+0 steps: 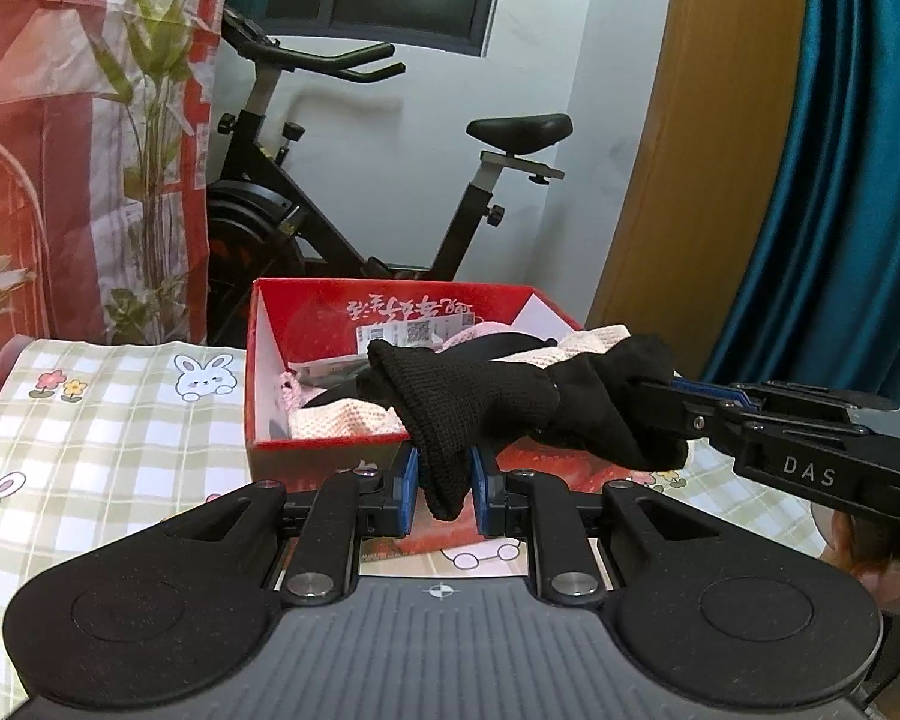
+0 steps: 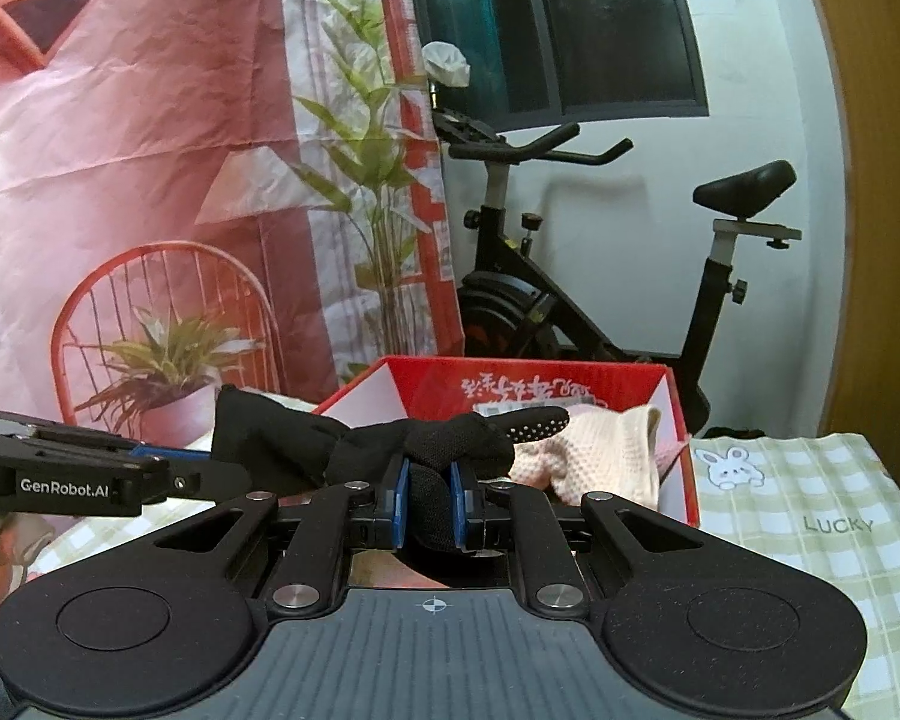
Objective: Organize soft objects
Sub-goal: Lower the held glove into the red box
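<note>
A black knit glove [image 1: 480,396] is stretched in the air between both grippers, just in front of and above a red cardboard box [image 1: 390,294]. My left gripper [image 1: 444,480] is shut on its hanging cuff end. My right gripper [image 1: 654,402] comes in from the right, shut on the other end. In the right wrist view the glove [image 2: 450,438] shows a dotted fingertip, with the right gripper [image 2: 429,504] clamped on it and the left gripper [image 2: 222,468] entering from the left. Cream knit cloth [image 1: 342,420] [image 2: 600,456] lies in the box [image 2: 684,480].
The box stands on a table under a green checked bunny tablecloth [image 1: 120,420] [image 2: 810,510]. Behind it is an exercise bike [image 1: 390,180], with a printed red backdrop [image 1: 60,150] at left and a teal curtain [image 1: 840,180] at right. A hand [image 1: 870,546] holds the right gripper.
</note>
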The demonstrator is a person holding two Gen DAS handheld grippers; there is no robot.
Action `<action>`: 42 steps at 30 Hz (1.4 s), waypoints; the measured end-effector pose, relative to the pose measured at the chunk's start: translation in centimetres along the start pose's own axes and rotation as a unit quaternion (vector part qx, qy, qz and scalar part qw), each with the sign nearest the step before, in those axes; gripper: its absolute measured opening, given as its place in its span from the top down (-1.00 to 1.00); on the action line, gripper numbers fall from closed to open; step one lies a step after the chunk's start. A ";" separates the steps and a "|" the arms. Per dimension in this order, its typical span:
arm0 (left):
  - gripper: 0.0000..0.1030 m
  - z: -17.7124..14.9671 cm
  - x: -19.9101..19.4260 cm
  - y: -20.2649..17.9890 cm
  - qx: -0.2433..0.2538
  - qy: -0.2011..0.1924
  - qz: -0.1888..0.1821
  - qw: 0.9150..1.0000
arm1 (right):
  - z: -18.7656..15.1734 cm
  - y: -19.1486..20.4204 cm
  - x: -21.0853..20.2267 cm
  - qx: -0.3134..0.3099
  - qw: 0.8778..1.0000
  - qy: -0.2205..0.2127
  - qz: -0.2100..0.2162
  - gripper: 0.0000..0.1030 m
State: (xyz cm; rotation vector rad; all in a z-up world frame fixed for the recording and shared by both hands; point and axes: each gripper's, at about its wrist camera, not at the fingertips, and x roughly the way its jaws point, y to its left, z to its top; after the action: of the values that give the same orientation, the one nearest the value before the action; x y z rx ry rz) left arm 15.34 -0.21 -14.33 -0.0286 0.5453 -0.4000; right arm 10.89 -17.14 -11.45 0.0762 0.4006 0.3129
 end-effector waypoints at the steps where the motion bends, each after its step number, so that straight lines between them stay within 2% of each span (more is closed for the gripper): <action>1: 0.62 0.2 0.3 0.1 -0.001 0.001 -0.001 1.000 | 0.2 -0.2 0.2 0.000 1.000 0.000 0.000 0.75; 9: 0.62 2.6 3.0 1.1 -0.004 0.004 0.001 1.000 | 2.2 -1.7 3.0 -0.013 1.000 -0.004 -0.005 0.75; 14: 0.62 4.7 5.8 2.0 -0.009 0.012 0.004 1.000 | 3.7 -2.8 6.2 -0.017 1.000 0.002 -0.016 0.75; 19: 0.62 6.0 9.1 3.2 -0.013 0.034 0.019 0.999 | 4.6 -3.8 10.3 -0.013 0.999 0.025 -0.023 0.75; 23: 0.62 6.2 11.4 3.9 -0.010 0.057 0.029 0.998 | 4.5 -4.0 13.5 -0.018 0.998 0.055 -0.031 0.75; 28: 0.62 6.0 13.2 4.6 -0.010 0.079 0.038 0.996 | 3.7 -4.8 16.1 0.004 0.996 0.086 -0.031 0.74; 33: 0.61 5.3 14.3 4.9 -0.005 0.093 0.039 0.995 | 2.5 -5.6 17.3 0.024 0.993 0.109 -0.037 0.72; 37: 0.60 5.1 14.5 5.1 -0.002 0.088 0.039 0.995 | 2.1 -6.0 17.5 0.028 0.992 0.117 -0.041 0.71; 40: 0.49 5.0 14.4 5.1 -0.002 0.086 0.041 0.995 | 1.9 -6.1 17.6 0.027 0.991 0.122 -0.045 0.70; 42: 0.18 5.0 14.2 5.1 -0.003 0.084 0.044 0.996 | 1.7 -6.1 17.6 0.027 0.991 0.124 -0.050 0.67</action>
State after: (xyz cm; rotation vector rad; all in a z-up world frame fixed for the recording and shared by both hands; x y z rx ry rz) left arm 30.80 -1.29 -17.78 0.0241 0.7103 -0.3163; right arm 28.66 -17.42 -17.21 0.0692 0.6583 0.2131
